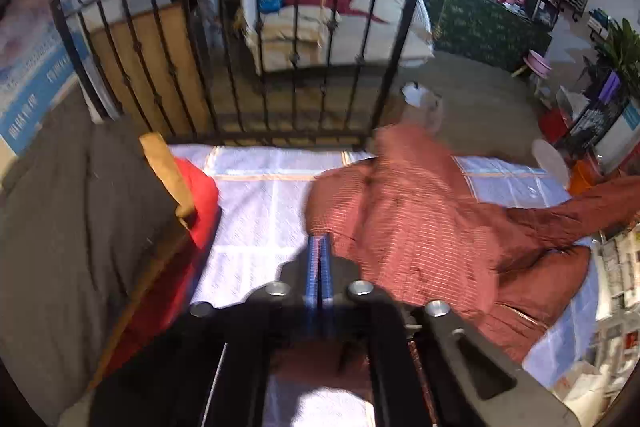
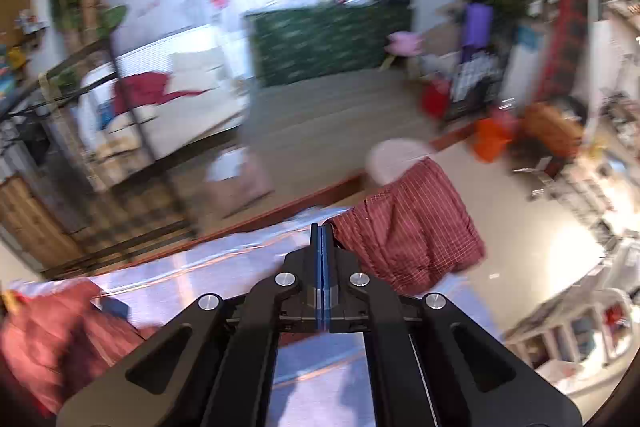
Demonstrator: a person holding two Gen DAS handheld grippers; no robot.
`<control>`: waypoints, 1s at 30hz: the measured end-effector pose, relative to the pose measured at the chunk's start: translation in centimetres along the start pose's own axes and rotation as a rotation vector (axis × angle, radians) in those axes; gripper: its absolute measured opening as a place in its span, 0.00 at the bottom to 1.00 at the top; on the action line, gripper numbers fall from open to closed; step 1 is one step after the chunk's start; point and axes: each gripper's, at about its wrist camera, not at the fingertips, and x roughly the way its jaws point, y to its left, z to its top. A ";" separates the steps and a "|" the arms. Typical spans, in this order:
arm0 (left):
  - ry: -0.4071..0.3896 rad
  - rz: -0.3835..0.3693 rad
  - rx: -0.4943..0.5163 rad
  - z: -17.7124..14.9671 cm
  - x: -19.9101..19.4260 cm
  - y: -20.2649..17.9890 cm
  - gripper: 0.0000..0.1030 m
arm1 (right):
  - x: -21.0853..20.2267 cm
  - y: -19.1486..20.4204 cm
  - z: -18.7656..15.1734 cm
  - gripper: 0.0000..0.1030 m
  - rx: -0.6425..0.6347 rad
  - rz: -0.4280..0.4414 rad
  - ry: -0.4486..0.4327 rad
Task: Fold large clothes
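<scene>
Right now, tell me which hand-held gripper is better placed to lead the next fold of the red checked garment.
Left, probably. The left hand-held gripper sits shut at the edge of the garment's main bulk over the sheet. The right hand-held gripper has only a hanging corner beside it.

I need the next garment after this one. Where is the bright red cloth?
In the left wrist view, the bright red cloth lies at the white sheet's left edge, under a tan item.
</scene>
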 end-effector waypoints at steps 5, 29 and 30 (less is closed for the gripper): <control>0.139 0.052 -0.080 -1.1 6.1 3.0 0.00 | 3.9 -5.7 -3.1 0.01 0.194 -0.049 0.071; 0.435 -0.018 -0.048 -15.7 10.0 -2.8 0.91 | 8.1 22.3 -37.2 0.82 -0.396 0.553 0.957; 0.432 -0.012 -0.068 -15.6 9.8 -2.0 0.91 | 6.9 24.5 -38.9 0.82 -0.529 0.558 0.963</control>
